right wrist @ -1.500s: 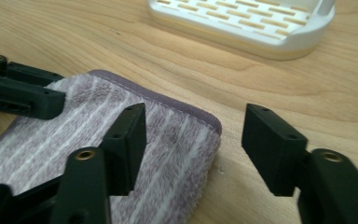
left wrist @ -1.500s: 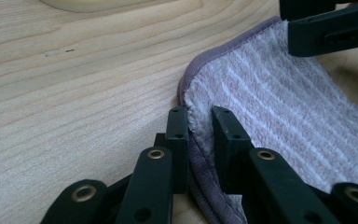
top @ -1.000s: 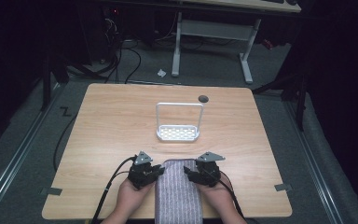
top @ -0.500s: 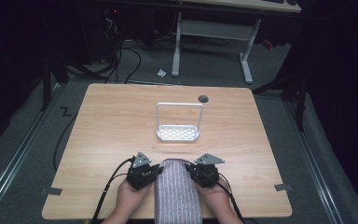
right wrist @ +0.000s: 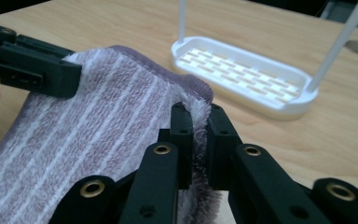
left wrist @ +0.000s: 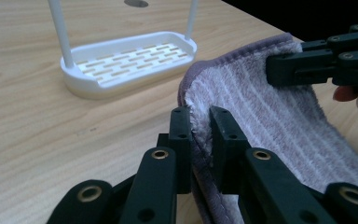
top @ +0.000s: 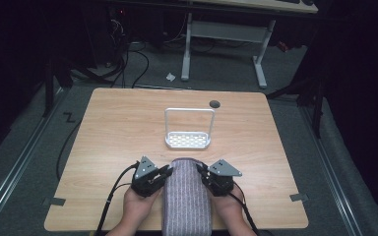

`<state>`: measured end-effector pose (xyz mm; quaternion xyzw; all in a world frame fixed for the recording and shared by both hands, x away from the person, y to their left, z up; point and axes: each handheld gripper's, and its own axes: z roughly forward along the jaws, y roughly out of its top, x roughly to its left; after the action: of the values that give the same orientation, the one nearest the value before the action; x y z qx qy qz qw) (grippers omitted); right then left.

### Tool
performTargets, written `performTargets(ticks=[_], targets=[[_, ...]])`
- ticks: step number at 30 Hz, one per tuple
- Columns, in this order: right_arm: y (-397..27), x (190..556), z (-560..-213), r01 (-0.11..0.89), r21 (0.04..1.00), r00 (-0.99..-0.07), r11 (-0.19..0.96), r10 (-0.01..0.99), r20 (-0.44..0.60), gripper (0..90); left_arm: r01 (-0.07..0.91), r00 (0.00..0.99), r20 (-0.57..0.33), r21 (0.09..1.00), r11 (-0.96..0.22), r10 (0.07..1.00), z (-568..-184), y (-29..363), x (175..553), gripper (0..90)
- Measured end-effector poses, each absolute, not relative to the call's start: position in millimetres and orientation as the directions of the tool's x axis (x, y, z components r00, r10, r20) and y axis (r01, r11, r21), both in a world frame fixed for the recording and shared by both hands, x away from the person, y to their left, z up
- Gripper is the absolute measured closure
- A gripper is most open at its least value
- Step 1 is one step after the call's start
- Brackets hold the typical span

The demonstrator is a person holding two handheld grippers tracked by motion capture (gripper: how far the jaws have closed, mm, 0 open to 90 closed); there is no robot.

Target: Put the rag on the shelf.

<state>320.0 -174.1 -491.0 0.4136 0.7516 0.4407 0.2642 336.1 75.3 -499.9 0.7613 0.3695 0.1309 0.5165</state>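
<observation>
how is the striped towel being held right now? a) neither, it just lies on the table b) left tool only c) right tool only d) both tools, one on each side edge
d: the left tool is clamped on one edge of the towel and the right tool on the opposite edge, each shown shut on the fabric in its own gripper view.

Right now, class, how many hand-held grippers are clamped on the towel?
2: the left hand-held gripper on the towel's left edge, the right hand-held gripper on its right edge.

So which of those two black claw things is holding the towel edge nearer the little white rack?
Neither stands out: the left gripper and right gripper pinch opposite side edges of the striped towel, level with each other, about equally far from the white rack.
</observation>
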Motion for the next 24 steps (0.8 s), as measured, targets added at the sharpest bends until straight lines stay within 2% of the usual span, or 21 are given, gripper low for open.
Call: performTargets(ticks=[3, 15, 24], targets=[[-178, 324, -483, 0.372, 0.893, -0.51, 0.254, 0.86, -0.032, 83.7, 0.417, 0.68, -0.19, 0.895, -0.16, 0.709, -490, 74, 340, 79.8], [-183, 329, -457, 0.303, 0.929, -0.497, 0.212, 0.867, -0.036, 83.6, 0.335, 0.69, -0.133, 0.93, -0.151, 0.712, -453, 67, 344, 79.8], [-183, 333, -424, 0.211, 0.961, -0.496, 0.177, 0.867, -0.051, 83.6, 0.262, 0.693, -0.105, 0.958, -0.114, 0.714, -422, 70, 348, 79.9]])
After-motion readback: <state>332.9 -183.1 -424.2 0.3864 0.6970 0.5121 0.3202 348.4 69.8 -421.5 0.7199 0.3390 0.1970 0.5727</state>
